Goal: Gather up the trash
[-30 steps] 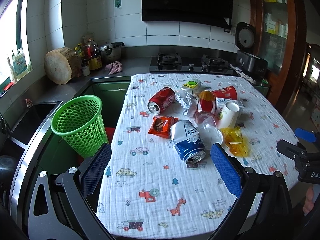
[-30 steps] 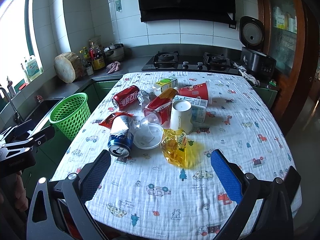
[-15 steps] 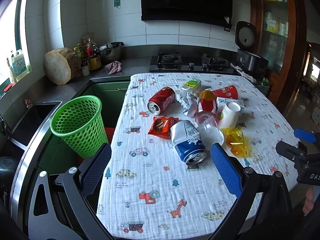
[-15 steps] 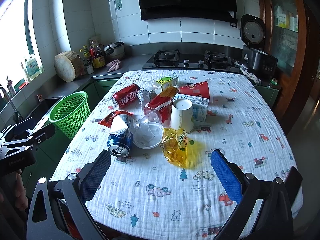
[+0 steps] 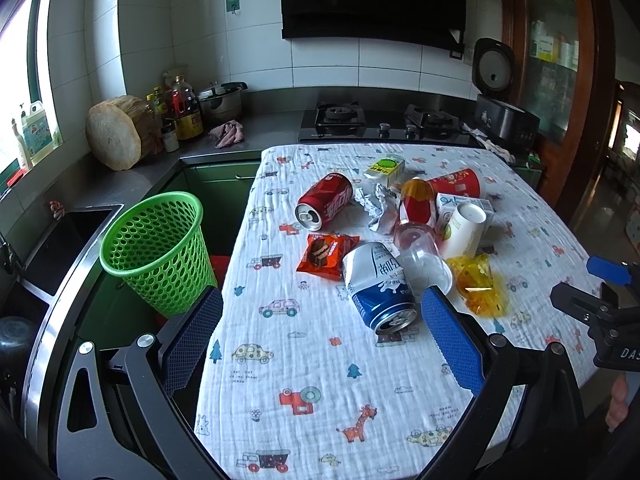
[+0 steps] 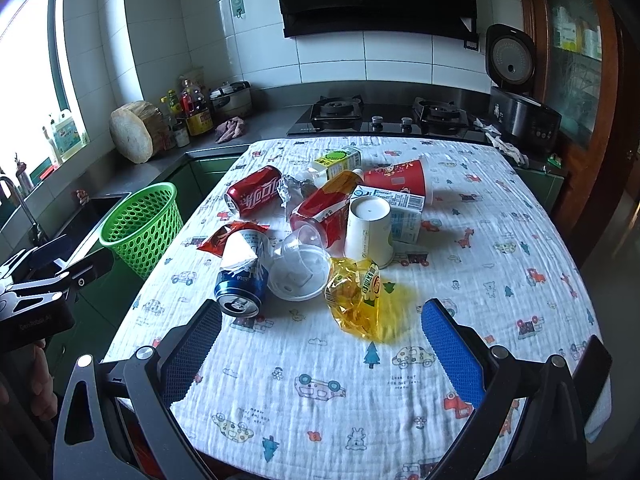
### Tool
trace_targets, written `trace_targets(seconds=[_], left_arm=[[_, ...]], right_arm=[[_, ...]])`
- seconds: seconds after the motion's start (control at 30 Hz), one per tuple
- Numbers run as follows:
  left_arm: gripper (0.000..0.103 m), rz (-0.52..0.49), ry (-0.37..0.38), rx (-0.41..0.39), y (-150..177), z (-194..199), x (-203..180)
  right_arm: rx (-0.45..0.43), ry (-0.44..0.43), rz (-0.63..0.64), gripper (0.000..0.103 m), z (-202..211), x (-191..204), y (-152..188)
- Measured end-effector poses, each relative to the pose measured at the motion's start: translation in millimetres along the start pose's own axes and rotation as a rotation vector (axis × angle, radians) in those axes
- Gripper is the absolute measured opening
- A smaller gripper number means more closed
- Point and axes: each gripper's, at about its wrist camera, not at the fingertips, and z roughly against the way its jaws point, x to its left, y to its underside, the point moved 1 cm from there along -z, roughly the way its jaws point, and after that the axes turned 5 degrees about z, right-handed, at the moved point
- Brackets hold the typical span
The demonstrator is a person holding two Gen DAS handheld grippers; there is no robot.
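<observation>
The trash sits heaped on the worktop ahead of both tongs: a blue-and-white can lies just beyond the left tongs, near their right finger, and a yellow wrapper lies just ahead of the right tongs. Both tongs are spread wide, holding nothing. The green basket stands off the worktop, ahead-left of the left tongs.

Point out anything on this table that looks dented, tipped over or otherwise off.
The blue and white can lies on its side with its upper body crushed in. The red cola can and the red paper cup also lie tipped. The white paper cup stands upside down. The yellow wrapper is crumpled.
</observation>
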Motion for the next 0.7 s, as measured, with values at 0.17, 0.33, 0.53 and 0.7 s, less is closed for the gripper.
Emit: trace_targets(seconds=[0.17, 0.33, 0.53, 0.7], left_arm=[[0.098, -0.005, -0.003, 0.006, -3, -7, -4], [0.098, -0.007, -0.006, 0.016, -5, -15, -5], [0.098, -0.005, -0.011, 0.044, -6, -28, -3], [0.098, 0.0, -0.018, 0.075, -8, -43, 3]], right_arm=[[0.007, -0.003, 0.0, 0.097, -8, -2, -2], [0.015, -0.004, -0.005, 0.097, -14, -10, -2], [0.034, -0.009, -0.015, 0.097, -25, -16, 0], [0.063, -0.018, -0.031, 0.097, -43, -22, 4]])
